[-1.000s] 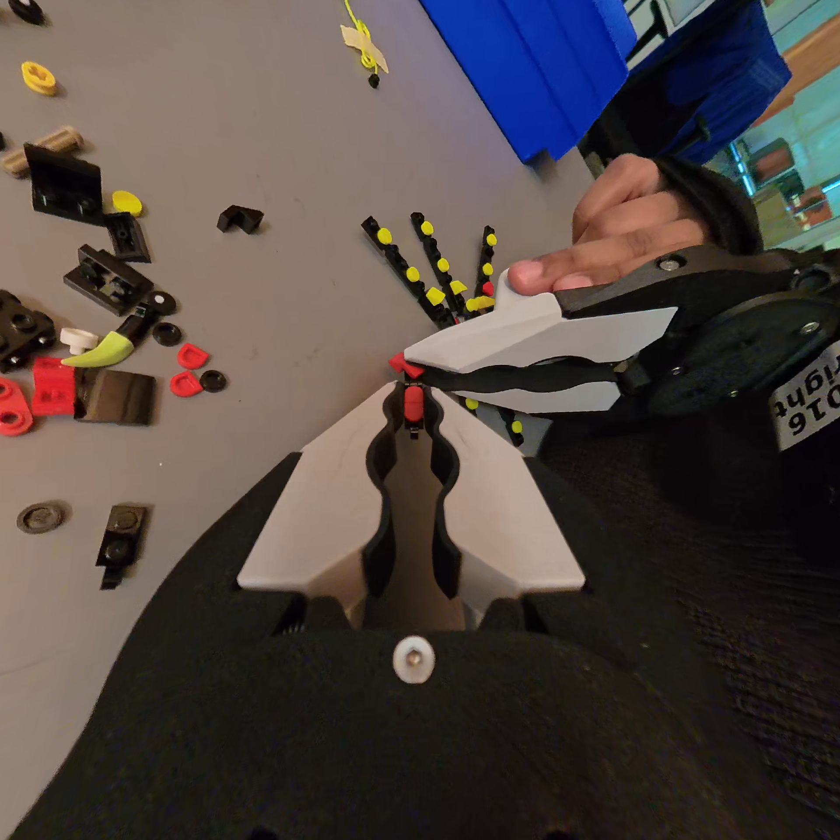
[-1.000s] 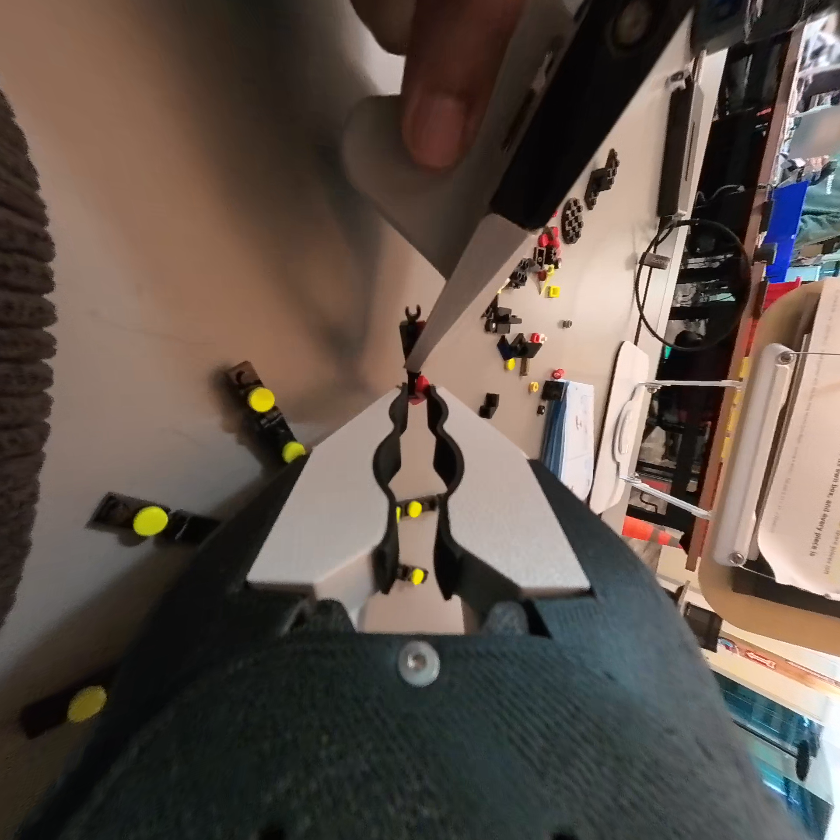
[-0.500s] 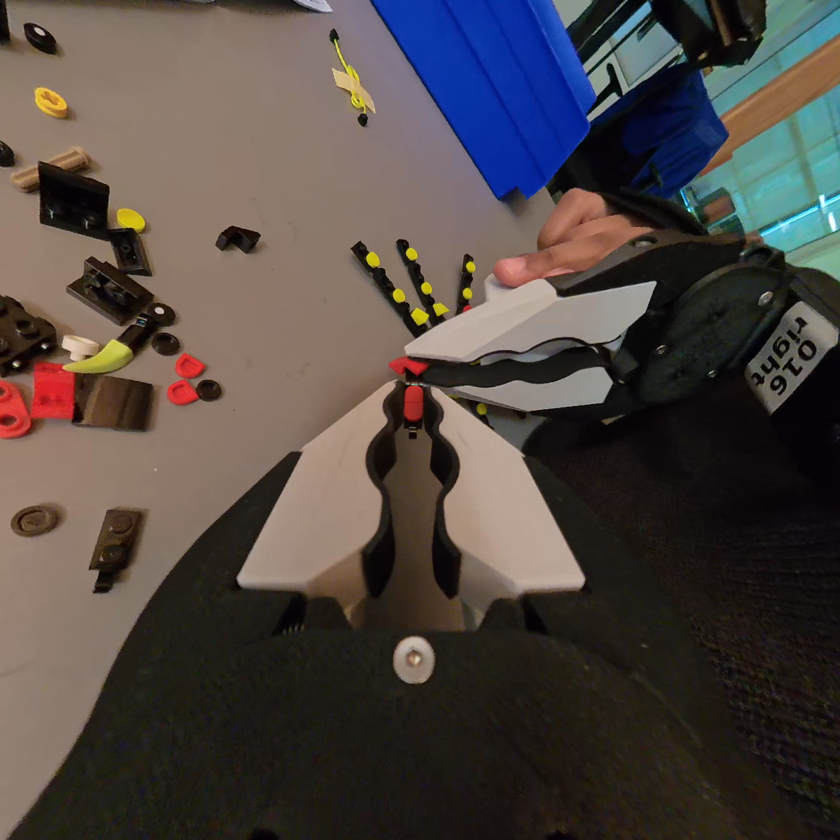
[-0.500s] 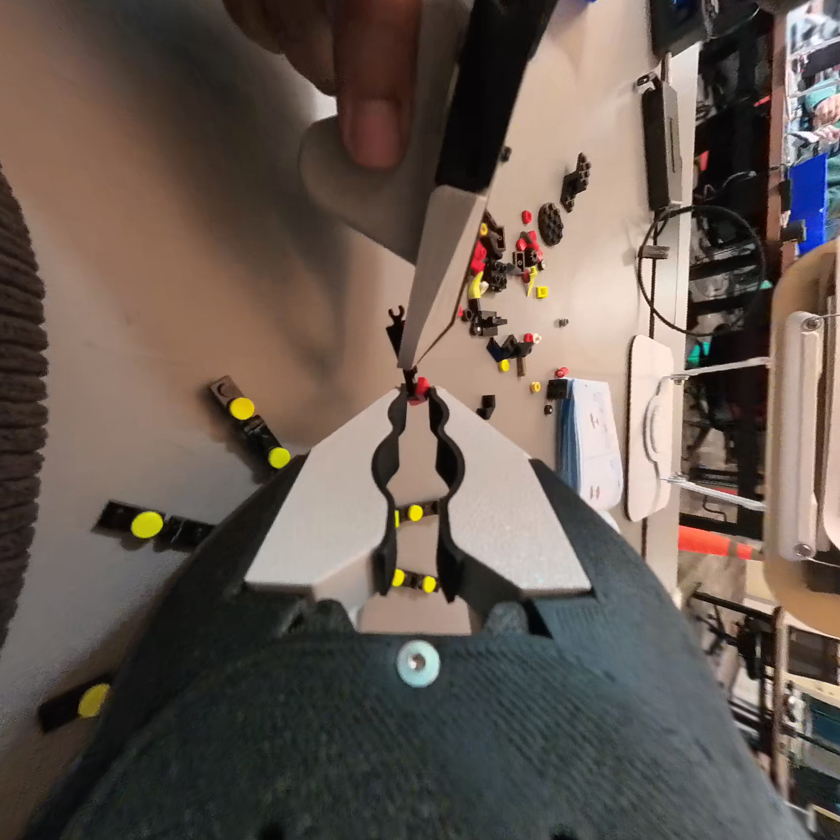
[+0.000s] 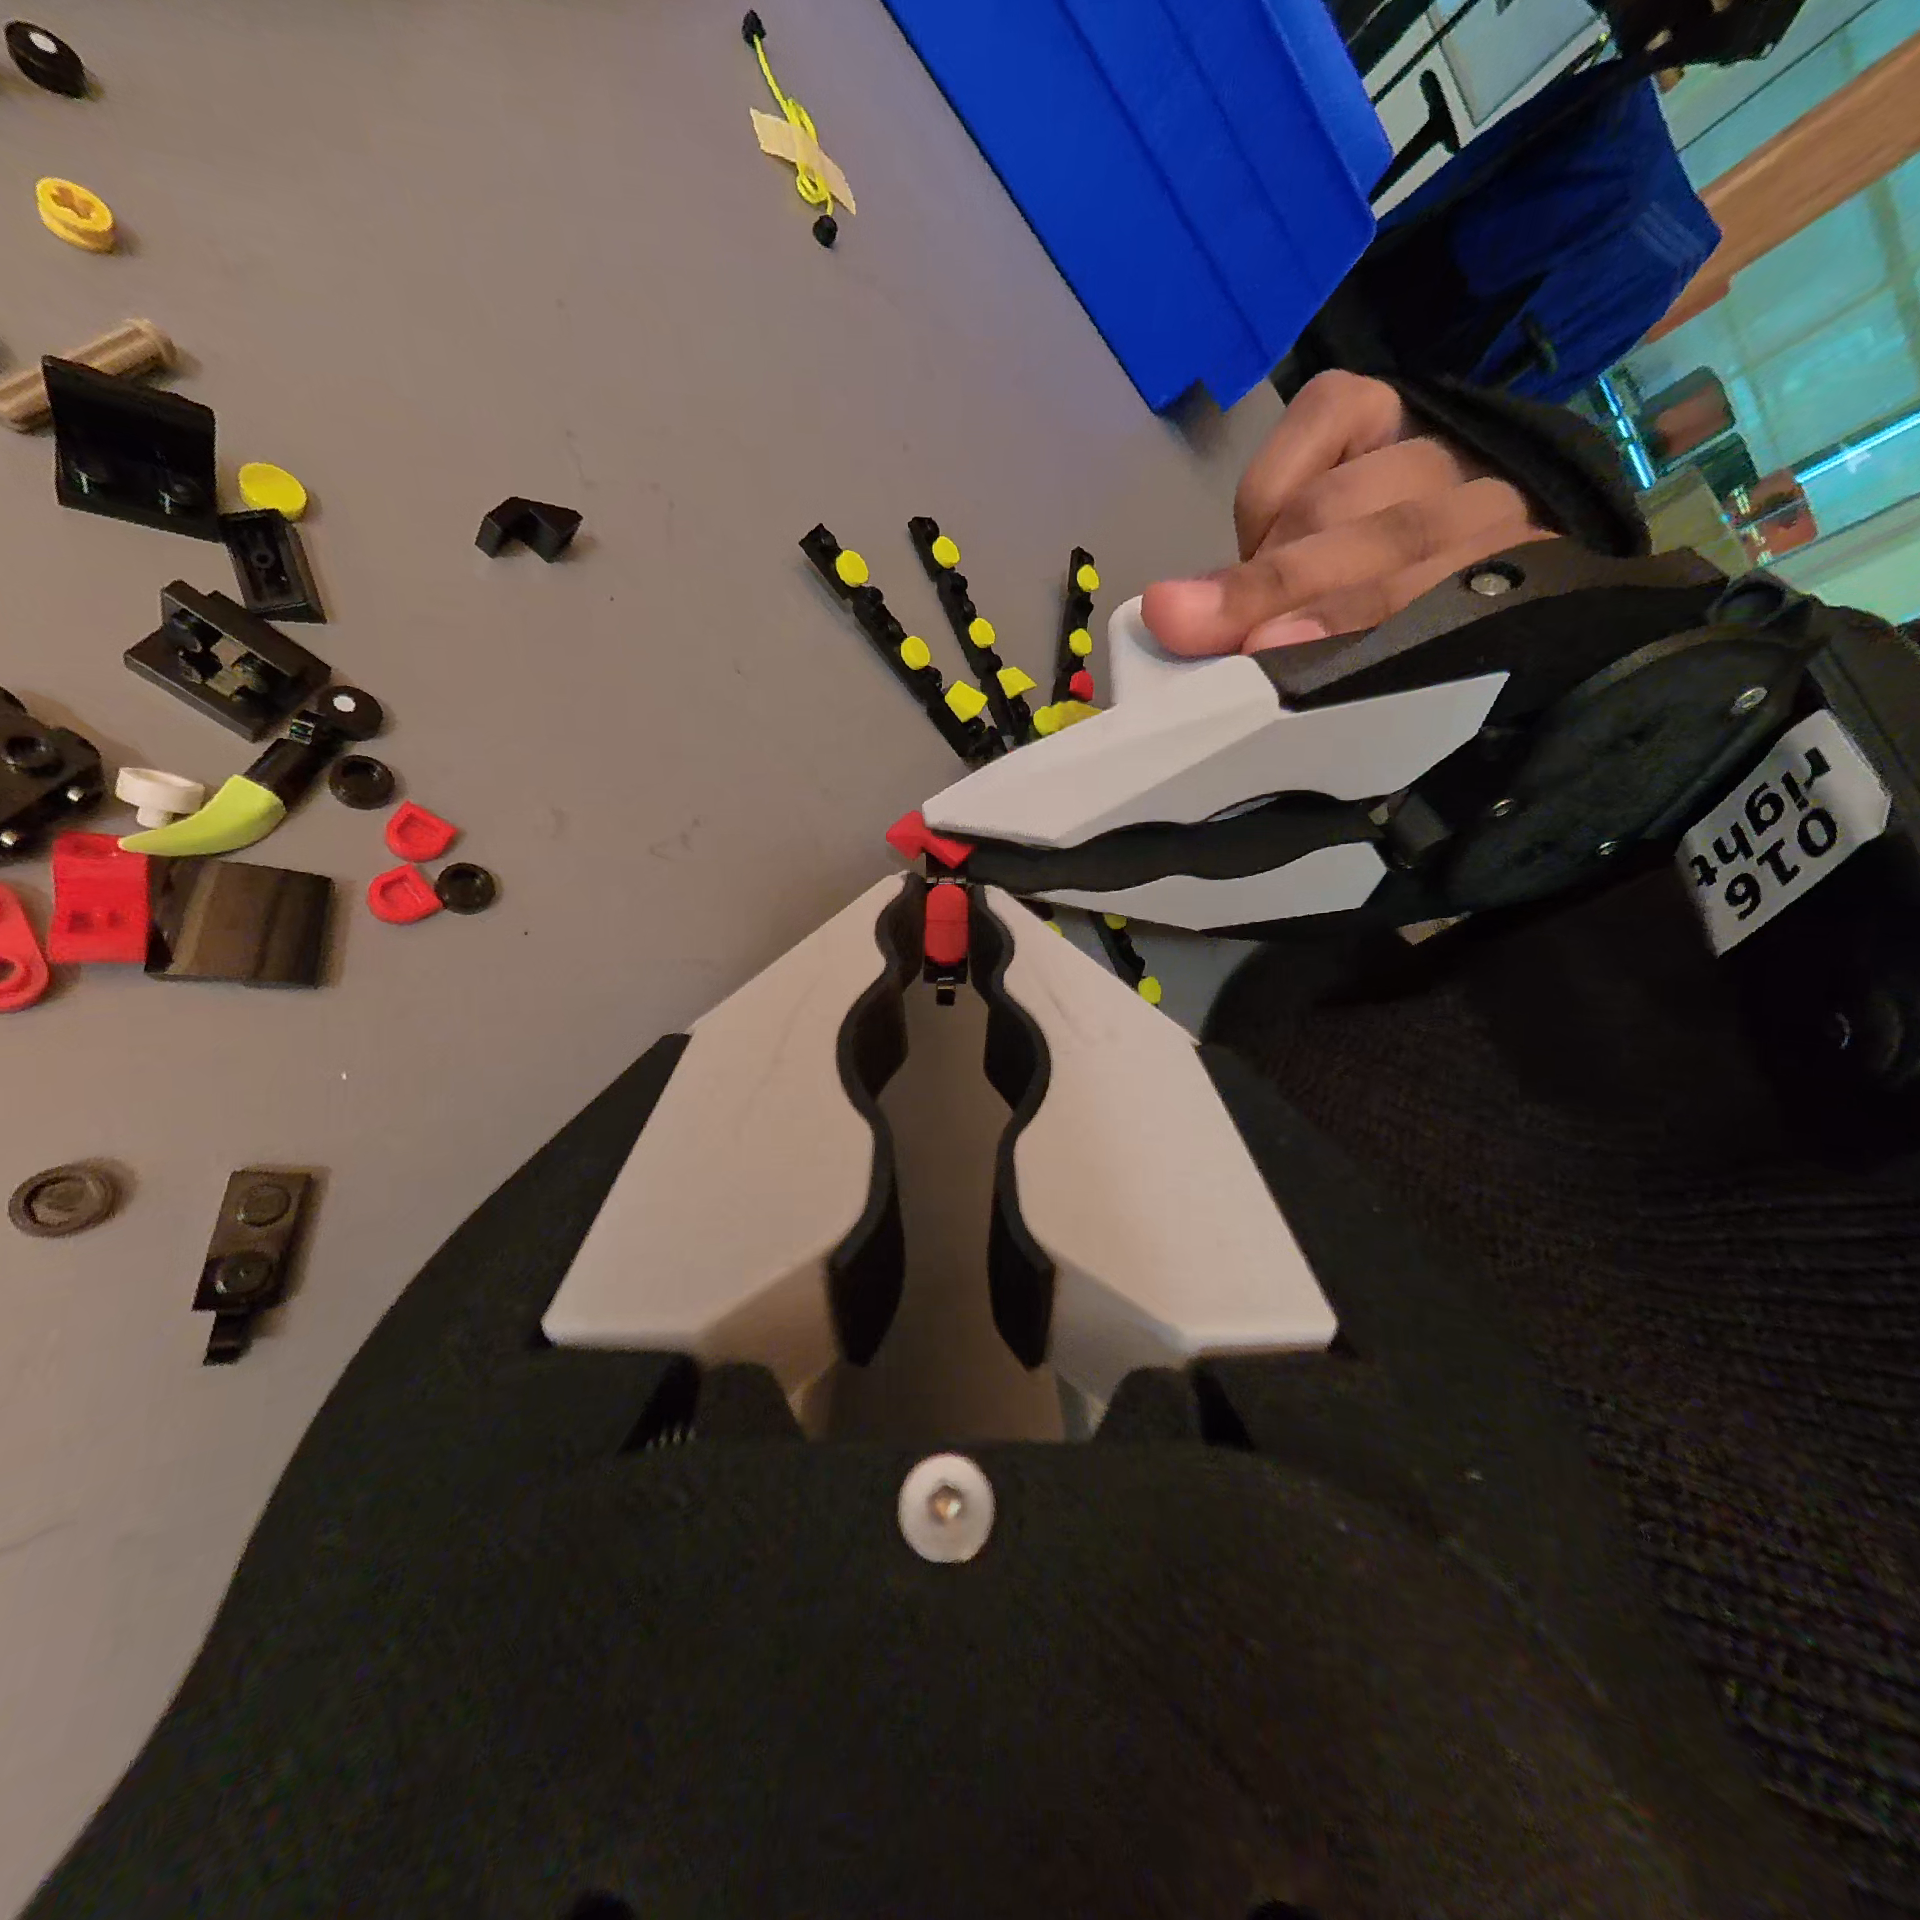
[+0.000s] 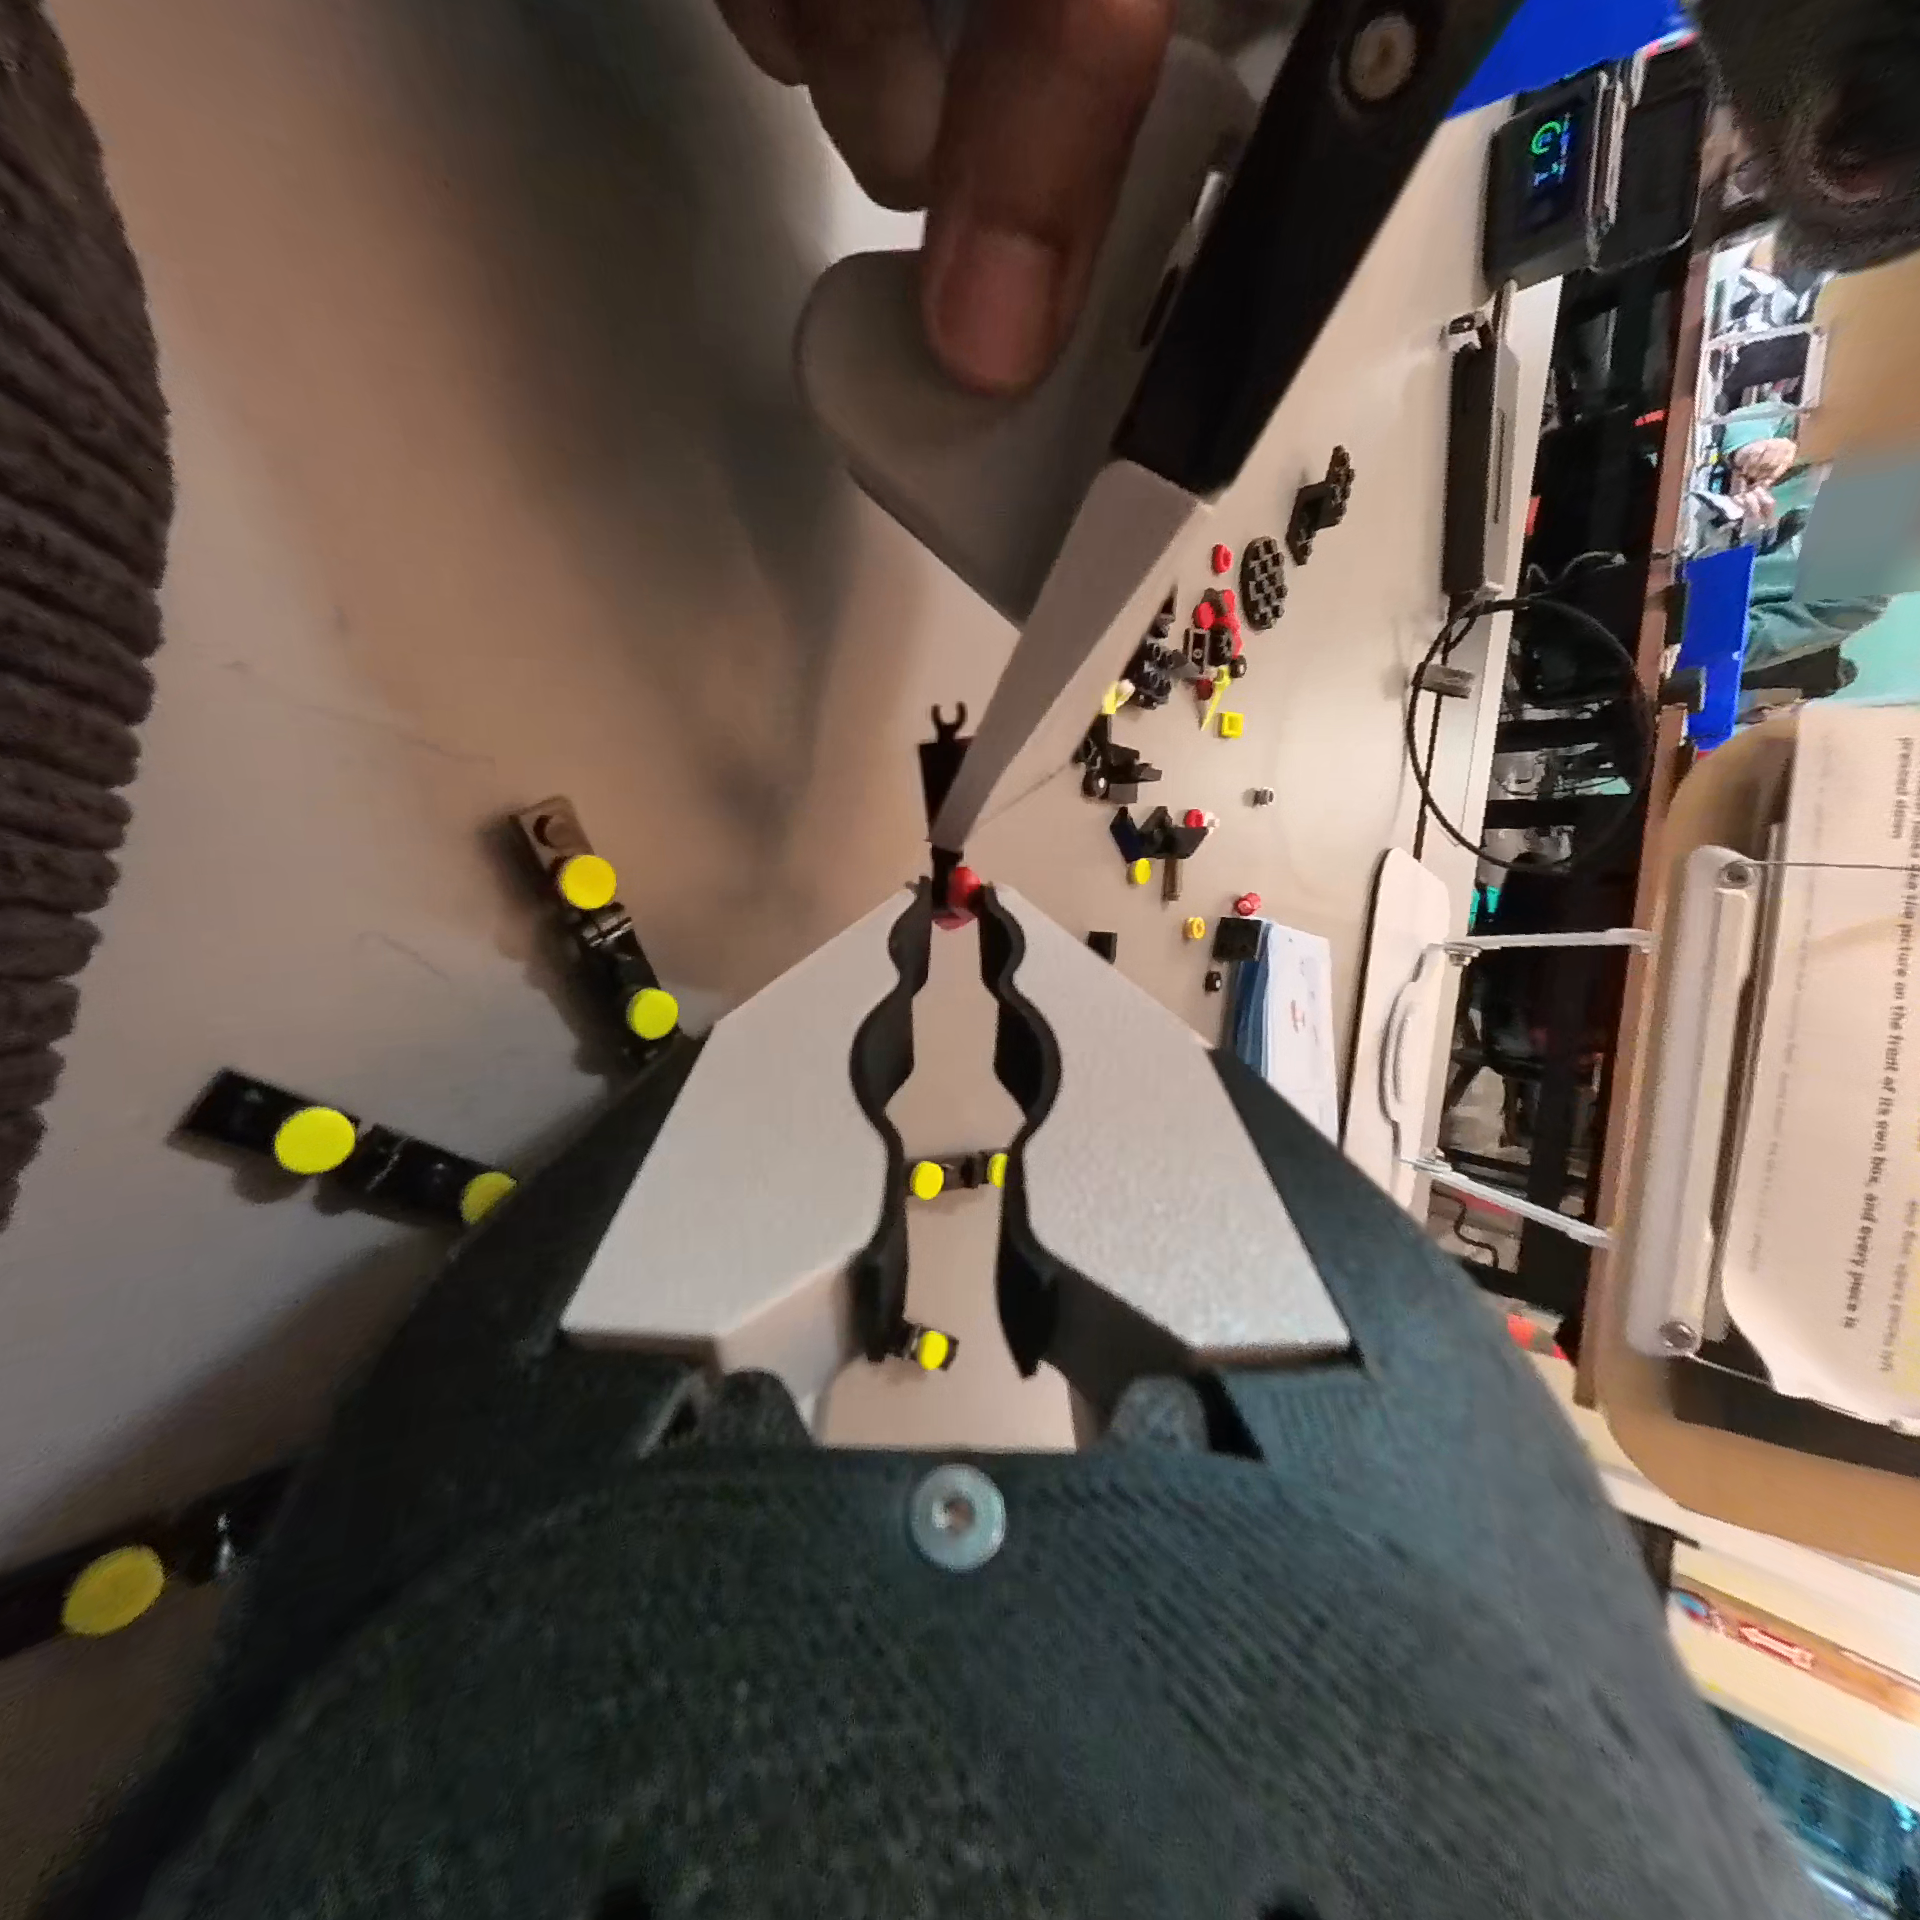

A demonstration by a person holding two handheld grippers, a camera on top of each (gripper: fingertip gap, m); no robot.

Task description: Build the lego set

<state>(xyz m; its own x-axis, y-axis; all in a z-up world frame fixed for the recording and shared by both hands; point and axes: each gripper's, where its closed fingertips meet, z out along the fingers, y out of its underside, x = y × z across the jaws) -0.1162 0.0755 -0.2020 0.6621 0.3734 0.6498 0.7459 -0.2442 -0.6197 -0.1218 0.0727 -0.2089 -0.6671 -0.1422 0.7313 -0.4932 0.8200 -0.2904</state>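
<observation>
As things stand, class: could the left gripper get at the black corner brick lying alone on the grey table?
Probably not yet. The left gripper is shut on a small red and black piece. The way to the black corner brick over the grey table looks free, but the jaws are occupied.

Each wrist camera looks forward along its own gripper, close above the worktop; both views share the meeting fingertips.
</observation>
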